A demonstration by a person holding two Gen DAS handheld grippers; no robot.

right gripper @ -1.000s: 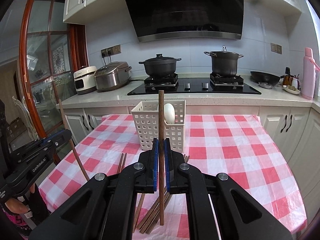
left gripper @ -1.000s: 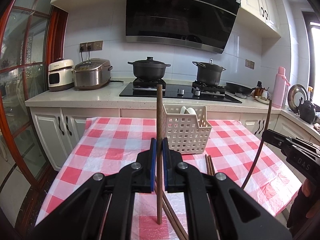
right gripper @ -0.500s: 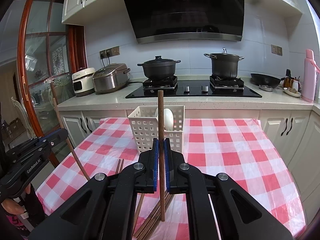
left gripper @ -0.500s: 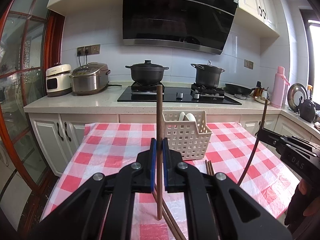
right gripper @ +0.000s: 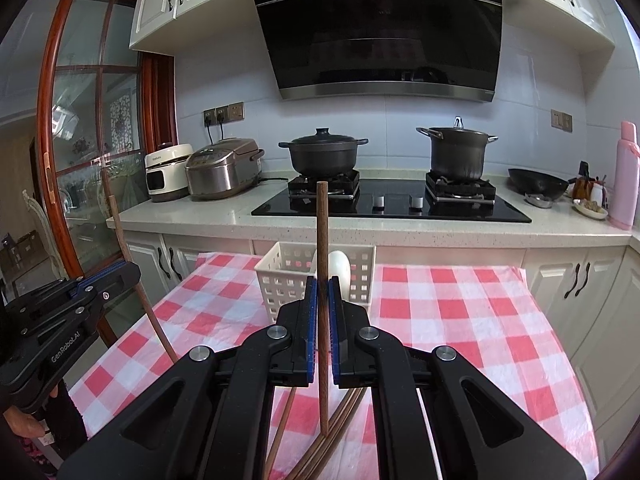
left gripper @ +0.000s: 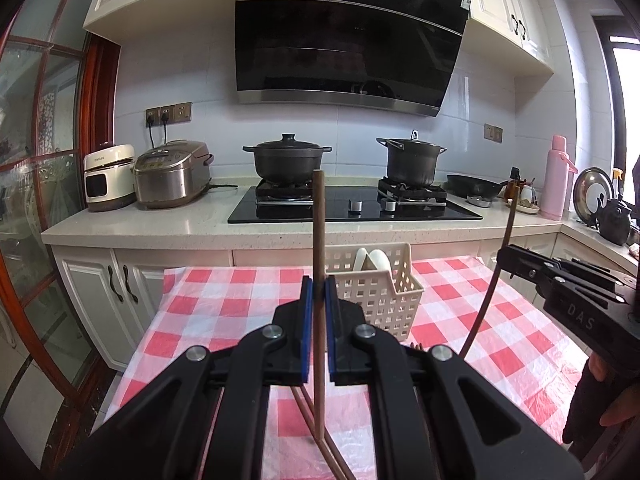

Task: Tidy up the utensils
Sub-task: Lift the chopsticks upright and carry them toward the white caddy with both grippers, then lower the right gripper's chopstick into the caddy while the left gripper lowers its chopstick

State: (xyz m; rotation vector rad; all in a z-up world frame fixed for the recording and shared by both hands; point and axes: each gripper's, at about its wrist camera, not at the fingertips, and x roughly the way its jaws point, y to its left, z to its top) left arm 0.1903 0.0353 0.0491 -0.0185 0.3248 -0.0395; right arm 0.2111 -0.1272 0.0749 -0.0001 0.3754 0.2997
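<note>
My left gripper (left gripper: 319,288) is shut on a brown wooden chopstick (left gripper: 319,240) held upright above the checked table. My right gripper (right gripper: 322,288) is shut on another upright wooden chopstick (right gripper: 322,240). A white slotted basket (left gripper: 384,300) stands on the table ahead with white spoons (left gripper: 372,260) in it; it also shows in the right wrist view (right gripper: 288,280). Several loose chopsticks (right gripper: 340,420) lie on the cloth below the grippers. Each gripper is seen from the other's view, the right one (left gripper: 516,256) and the left one (right gripper: 120,276).
The table wears a red and white checked cloth (left gripper: 224,296). Behind it runs a counter with a black hob (left gripper: 352,208), two black pots (left gripper: 288,158), a rice cooker (left gripper: 172,174) and a pink flask (left gripper: 558,178). A wood-framed glass door (right gripper: 80,160) stands at left.
Both grippers have risen and pulled back from the table with their chopsticks; the basket now sits lower and farther in both views. Both stay shut.
</note>
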